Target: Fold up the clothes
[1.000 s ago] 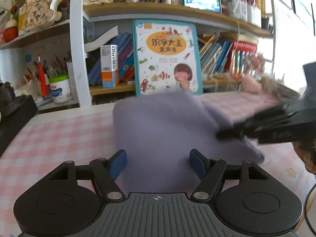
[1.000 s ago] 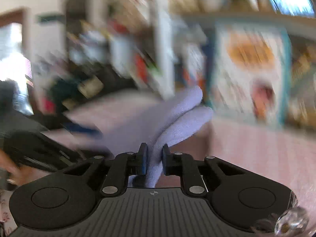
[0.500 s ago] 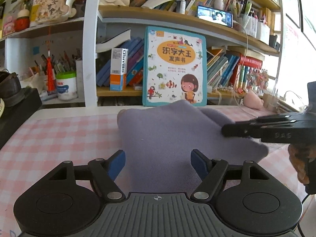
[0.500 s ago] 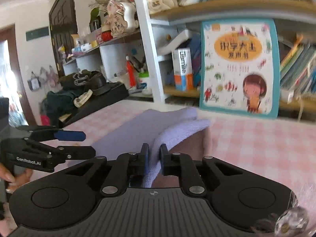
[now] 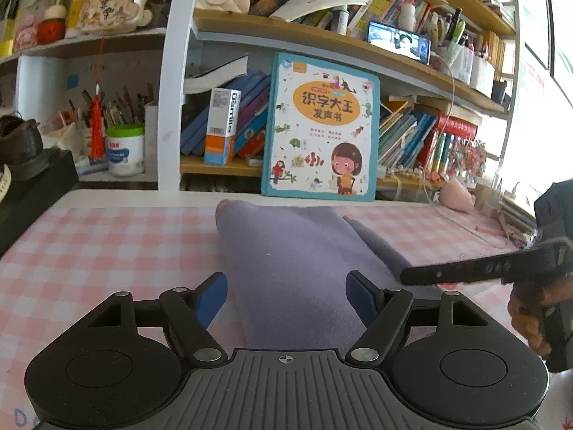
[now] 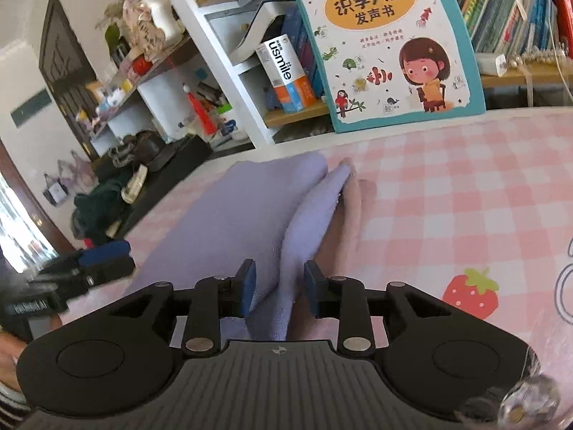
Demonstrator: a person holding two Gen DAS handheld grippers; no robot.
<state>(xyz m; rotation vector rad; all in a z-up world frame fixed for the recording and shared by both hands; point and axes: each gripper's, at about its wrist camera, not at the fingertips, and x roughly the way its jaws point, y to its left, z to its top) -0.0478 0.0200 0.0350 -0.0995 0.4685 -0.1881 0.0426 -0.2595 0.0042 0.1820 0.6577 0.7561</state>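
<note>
A folded purple cloth (image 5: 290, 261) lies on the pink-checked bench (image 5: 89, 243), just in front of the picture book (image 5: 320, 127) that stands against the shelves. The left hand-held gripper (image 5: 286, 295) is spread wide, its blue pads on either side of the cloth's near end, gripping nothing. The right hand-held gripper (image 6: 275, 288) is partly open around a raised fold at the cloth's edge farthest from the book, pads not pressing it.
</note>
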